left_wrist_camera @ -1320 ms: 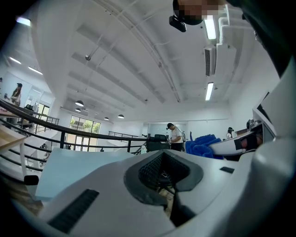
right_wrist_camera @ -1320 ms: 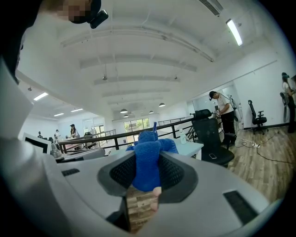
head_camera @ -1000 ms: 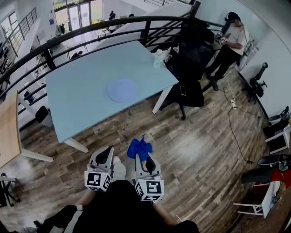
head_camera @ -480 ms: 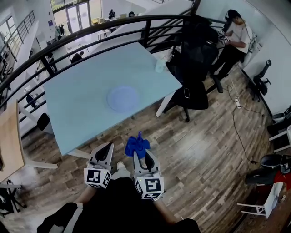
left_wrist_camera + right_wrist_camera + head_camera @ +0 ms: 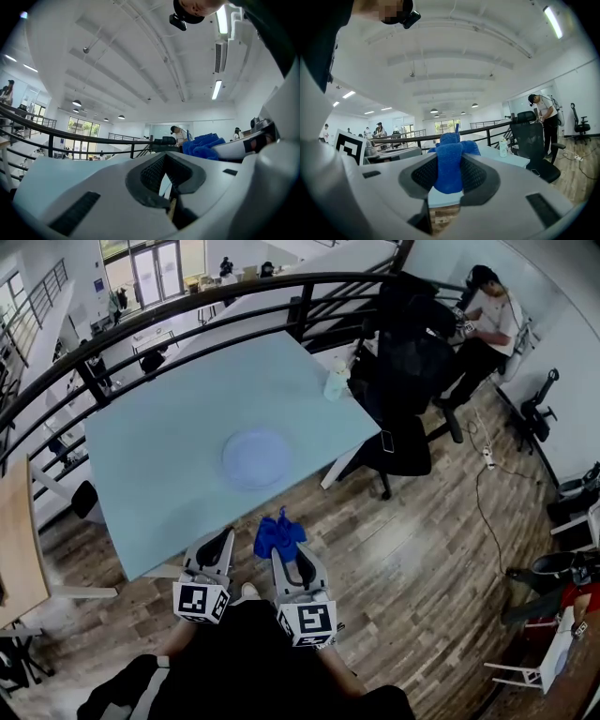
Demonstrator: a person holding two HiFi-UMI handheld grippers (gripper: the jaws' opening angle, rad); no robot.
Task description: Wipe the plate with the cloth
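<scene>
A pale blue round plate (image 5: 256, 457) lies in the middle of the light blue table (image 5: 159, 456). I stand on the floor just short of the table's near edge, with both grippers held low before me. My right gripper (image 5: 284, 547) is shut on a blue cloth (image 5: 278, 532), which bunches out past the jaws (image 5: 450, 164). My left gripper (image 5: 222, 540) sits beside it with its jaws shut and nothing between them (image 5: 166, 180). In the left gripper view the cloth (image 5: 204, 145) shows at the right. The plate is hidden in both gripper views.
A small white bottle (image 5: 336, 382) stands at the table's far right corner. A black office chair (image 5: 403, 352) stands to the right of the table, and a black railing (image 5: 187, 301) runs behind it. A person (image 5: 487, 320) stands at the far right. A wooden table (image 5: 19, 531) is at the left.
The table and plate have drawn nearer in the head view. Both grippers and the cloth now sit close to the table's near edge. The right gripper's hold on the cloth is unchanged.
</scene>
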